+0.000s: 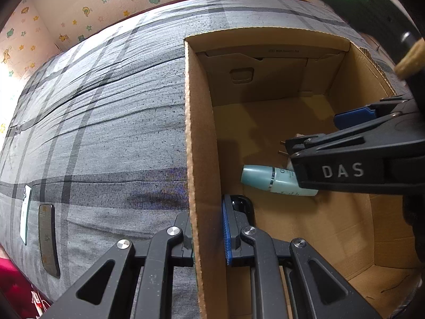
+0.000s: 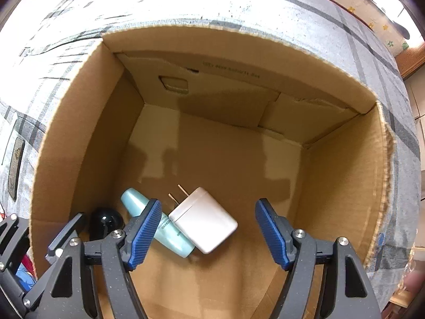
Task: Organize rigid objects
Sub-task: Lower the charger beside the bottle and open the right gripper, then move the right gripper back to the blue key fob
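The left gripper (image 1: pixel 207 239) is clamping the cardboard box (image 1: pixel 190 122) wall at lower centre, probably steadying it. The right gripper (image 2: pixel 208 235) is hanging with jaws wide and nothing between them, over the white charger (image 2: pixel 203 219), which is lying on the box floor against the teal bottle (image 2: pixel 138 206). A dark object (image 2: pixel 106 222) at lower left is sitting half hidden.

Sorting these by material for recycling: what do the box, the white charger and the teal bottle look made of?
Box: corrugated cardboard, matte brown; fluting shows along its cut rim.
White charger: likely hard plastic, smooth satin shell, with two metal-looking prongs.
Teal bottle: probably plastic, smooth and faintly glossy, with a silvery band.
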Motion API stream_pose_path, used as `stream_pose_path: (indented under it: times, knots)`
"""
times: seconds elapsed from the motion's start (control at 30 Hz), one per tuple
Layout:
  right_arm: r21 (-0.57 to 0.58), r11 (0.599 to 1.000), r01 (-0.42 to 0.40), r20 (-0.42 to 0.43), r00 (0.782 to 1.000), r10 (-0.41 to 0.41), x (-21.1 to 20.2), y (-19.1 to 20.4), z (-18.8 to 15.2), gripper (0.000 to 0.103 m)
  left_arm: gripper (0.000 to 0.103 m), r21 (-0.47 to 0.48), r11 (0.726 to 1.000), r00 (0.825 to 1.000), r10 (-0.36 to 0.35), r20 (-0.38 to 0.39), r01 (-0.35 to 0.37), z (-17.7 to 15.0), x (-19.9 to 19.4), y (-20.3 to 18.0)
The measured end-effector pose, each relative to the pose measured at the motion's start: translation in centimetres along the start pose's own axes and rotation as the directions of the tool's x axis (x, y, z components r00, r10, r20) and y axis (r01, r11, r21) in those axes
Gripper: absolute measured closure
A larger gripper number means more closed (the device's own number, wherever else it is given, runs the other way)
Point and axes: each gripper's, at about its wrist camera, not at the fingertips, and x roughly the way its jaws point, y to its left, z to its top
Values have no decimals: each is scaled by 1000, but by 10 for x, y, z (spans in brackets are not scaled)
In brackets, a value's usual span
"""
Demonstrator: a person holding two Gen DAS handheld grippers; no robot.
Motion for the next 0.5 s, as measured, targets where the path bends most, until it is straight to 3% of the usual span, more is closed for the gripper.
stream_pose_path:
  times: [0.5]
  knots:
    - [15, 1000, 4, 100, 995, -5, -55, -10, -13, 23, 88, 0, 1000, 1000, 7, 0, -7, 0, -1, -1]
